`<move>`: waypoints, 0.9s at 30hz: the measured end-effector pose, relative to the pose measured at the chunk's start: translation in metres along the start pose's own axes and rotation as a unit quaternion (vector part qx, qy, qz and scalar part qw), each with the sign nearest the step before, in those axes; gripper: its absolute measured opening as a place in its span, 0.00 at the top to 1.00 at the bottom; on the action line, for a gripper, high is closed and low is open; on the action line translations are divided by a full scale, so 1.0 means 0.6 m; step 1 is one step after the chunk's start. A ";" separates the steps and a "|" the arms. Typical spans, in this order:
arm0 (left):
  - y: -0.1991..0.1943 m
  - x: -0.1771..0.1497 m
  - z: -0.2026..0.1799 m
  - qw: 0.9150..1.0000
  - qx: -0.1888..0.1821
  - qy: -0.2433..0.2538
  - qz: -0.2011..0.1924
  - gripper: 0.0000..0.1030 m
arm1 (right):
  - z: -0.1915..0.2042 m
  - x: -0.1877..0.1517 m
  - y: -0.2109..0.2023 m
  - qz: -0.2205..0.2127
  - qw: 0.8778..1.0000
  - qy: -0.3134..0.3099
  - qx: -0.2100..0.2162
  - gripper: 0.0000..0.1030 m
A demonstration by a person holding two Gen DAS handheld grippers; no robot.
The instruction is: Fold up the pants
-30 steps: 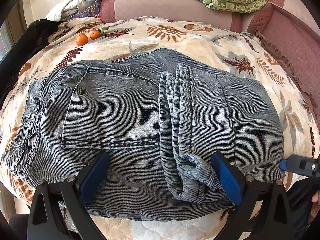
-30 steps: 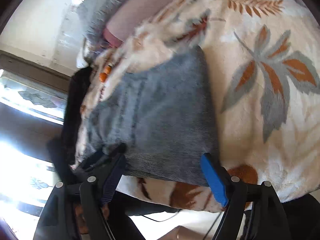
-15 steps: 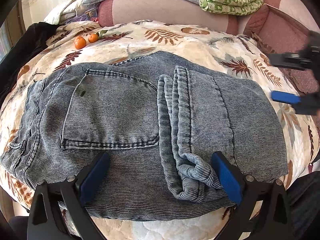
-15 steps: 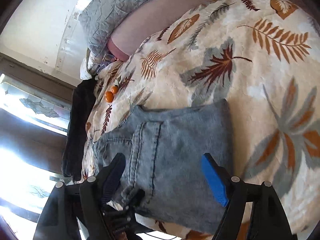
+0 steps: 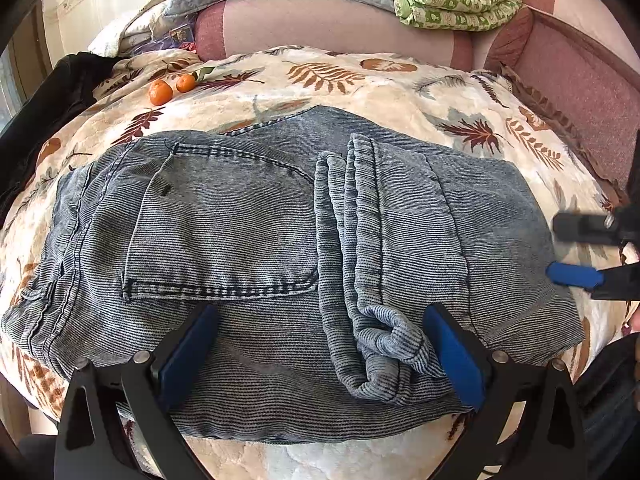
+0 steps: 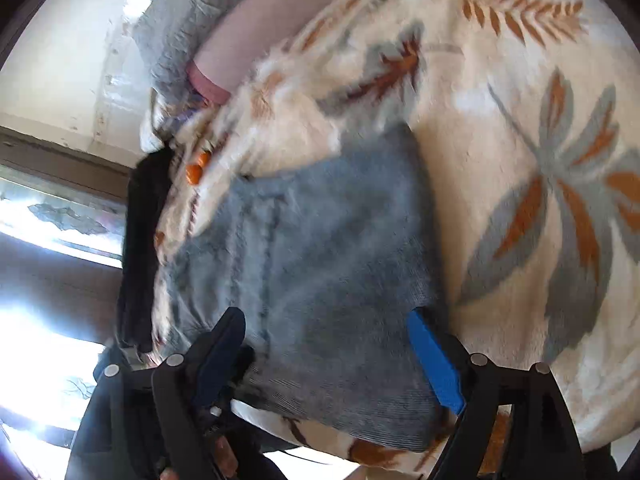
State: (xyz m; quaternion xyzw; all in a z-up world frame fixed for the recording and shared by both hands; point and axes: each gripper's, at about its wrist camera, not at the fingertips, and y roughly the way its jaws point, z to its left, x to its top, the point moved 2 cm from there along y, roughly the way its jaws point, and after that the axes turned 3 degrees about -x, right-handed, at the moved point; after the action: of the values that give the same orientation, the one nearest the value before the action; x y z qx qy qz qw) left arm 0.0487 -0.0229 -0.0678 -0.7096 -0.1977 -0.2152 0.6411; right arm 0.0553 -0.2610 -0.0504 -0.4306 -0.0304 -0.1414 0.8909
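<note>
— Pants (image 5: 256, 248) folded flat on the leaf-print blanket (image 5: 360, 92)?
— Yes. Left gripper (image 5: 320, 344) has jaws spread over the near edge; right gripper (image 6: 332, 352) jaws are opening, pinching nothing.

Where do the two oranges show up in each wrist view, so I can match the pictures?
Left wrist view: the two oranges lie upper left on the leaf-print blanket, beyond the jeans.
Right wrist view: they show as small blurred orange spots left of centre, just above the jeans' far edge.
Shared landmark: the pink bolster behind the blanket, seen top centre-left in the right wrist view.
</note>
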 end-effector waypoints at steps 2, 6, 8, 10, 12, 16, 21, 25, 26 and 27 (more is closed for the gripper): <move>-0.001 0.000 0.000 1.000 0.000 -0.003 0.001 0.01 | 0.013 0.004 -0.017 -0.010 1.000 -0.002 0.005 0.17; -0.007 0.004 0.000 1.000 0.005 -0.005 0.004 0.01 | 0.033 -0.010 -0.051 -0.050 0.997 -0.036 0.039 0.17; -0.012 0.005 0.000 1.000 0.007 -0.010 0.006 0.01 | 0.024 -0.023 -0.039 -0.047 0.997 -0.044 0.039 0.14; -0.023 0.008 0.001 1.000 0.010 -0.011 0.006 0.01 | 0.004 -0.034 -0.004 -0.016 0.999 -0.027 0.018 0.11; -0.043 0.012 0.004 1.000 0.017 -0.014 -0.006 0.01 | 0.016 -0.036 -0.016 -0.039 0.998 -0.053 0.018 0.10; -0.101 0.017 0.035 0.997 0.015 -0.051 -0.051 0.01 | 0.009 -0.040 -0.037 -0.055 0.996 -0.058 0.042 0.10; -0.136 0.002 0.128 0.985 0.027 -0.156 -0.072 0.01 | 0.002 -0.036 -0.058 -0.086 0.992 -0.049 0.075 0.10; -0.133 -0.015 0.183 0.976 0.089 -0.193 -0.049 0.01 | 0.012 -0.036 -0.057 -0.080 0.991 -0.051 0.093 0.10; -0.135 -0.018 0.191 0.974 0.101 -0.195 -0.049 0.01 | 0.016 -0.037 -0.056 -0.080 0.991 -0.055 0.095 0.10; -0.137 -0.021 0.197 0.973 0.110 -0.195 -0.049 0.01 | 0.020 -0.038 -0.056 -0.080 0.990 -0.058 0.096 0.10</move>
State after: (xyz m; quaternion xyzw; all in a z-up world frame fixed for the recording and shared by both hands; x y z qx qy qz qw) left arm -0.0016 0.1030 -0.0169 -0.6525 -0.3758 -0.0803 0.6531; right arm 0.0249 -0.2664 -0.0217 -0.3470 -0.1301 -0.1834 0.9105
